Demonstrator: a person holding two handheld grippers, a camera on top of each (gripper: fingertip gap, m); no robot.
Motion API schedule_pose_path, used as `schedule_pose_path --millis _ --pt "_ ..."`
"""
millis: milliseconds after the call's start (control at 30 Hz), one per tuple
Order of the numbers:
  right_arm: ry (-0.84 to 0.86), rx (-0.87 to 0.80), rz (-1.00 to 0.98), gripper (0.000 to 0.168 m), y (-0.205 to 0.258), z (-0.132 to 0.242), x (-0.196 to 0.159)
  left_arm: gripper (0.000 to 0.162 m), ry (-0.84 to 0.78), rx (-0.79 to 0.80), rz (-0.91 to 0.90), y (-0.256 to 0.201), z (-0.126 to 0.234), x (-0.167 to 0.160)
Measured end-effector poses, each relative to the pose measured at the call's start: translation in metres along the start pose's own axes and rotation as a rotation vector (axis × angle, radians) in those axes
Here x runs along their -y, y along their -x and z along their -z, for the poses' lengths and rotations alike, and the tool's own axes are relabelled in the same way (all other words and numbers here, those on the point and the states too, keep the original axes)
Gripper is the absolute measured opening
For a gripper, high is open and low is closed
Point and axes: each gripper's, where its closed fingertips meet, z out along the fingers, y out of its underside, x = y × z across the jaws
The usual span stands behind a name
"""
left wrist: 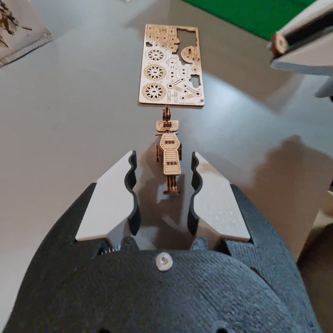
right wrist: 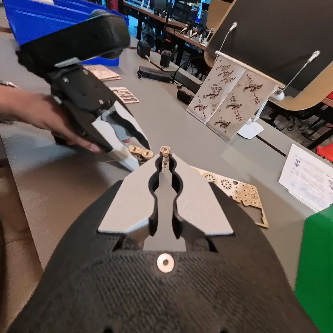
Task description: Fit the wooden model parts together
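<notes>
A partly built wooden motorcycle model (left wrist: pixel 169 155) stands on the grey table, its rear end between the tips of my open left gripper (left wrist: pixel 163 155), which does not touch it. In the right wrist view the model (right wrist: pixel 142 153) shows just behind the left gripper (right wrist: pixel 144 156). A laser-cut wooden parts sheet (left wrist: pixel 172 66) lies flat beyond the model; it also shows at the right of the right wrist view (right wrist: pixel 241 194). My right gripper (right wrist: pixel 164 156) is shut on a small wooden part (right wrist: pixel 164 153) and holds it above the table near the model. It shows at the upper right of the left wrist view (left wrist: pixel 278 44).
An instruction sheet on a stand (right wrist: pixel 232 102) is at the back right. A paper sheet (right wrist: pixel 310 178) and a green box (right wrist: pixel 317 266) are at the right. More wooden sheets (right wrist: pixel 124 94) and a blue bin (right wrist: pixel 45 19) lie at the back left. A hand (right wrist: pixel 45 119) holds the left gripper. Across from one pair of fingers to the other is roughly 11 cm.
</notes>
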Motion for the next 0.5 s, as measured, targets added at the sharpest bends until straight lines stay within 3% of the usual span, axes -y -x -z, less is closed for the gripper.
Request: schedule_pose_path --millis 133,233,400,500 --pt "0.038 -0.01 0.01 0.005 0.002 0.006 -0.01 0.027 0.04 -0.033 0.033 0.003 -0.007 -0.001" --pt "0.042 -0.019 -0.005 0.005 0.0 0.01 -0.012 0.027 -0.008 -0.152 0.175 -0.003 -0.004 0.007" --pt "0.044 -0.011 -0.034 0.005 0.001 0.008 -0.012 0.027 -0.187 -0.658 0.737 -0.026 0.021 0.043" --pt "0.054 0.004 -0.041 0.005 0.007 0.002 -0.012 0.026 -0.231 -0.78 0.899 -0.026 0.028 0.046"
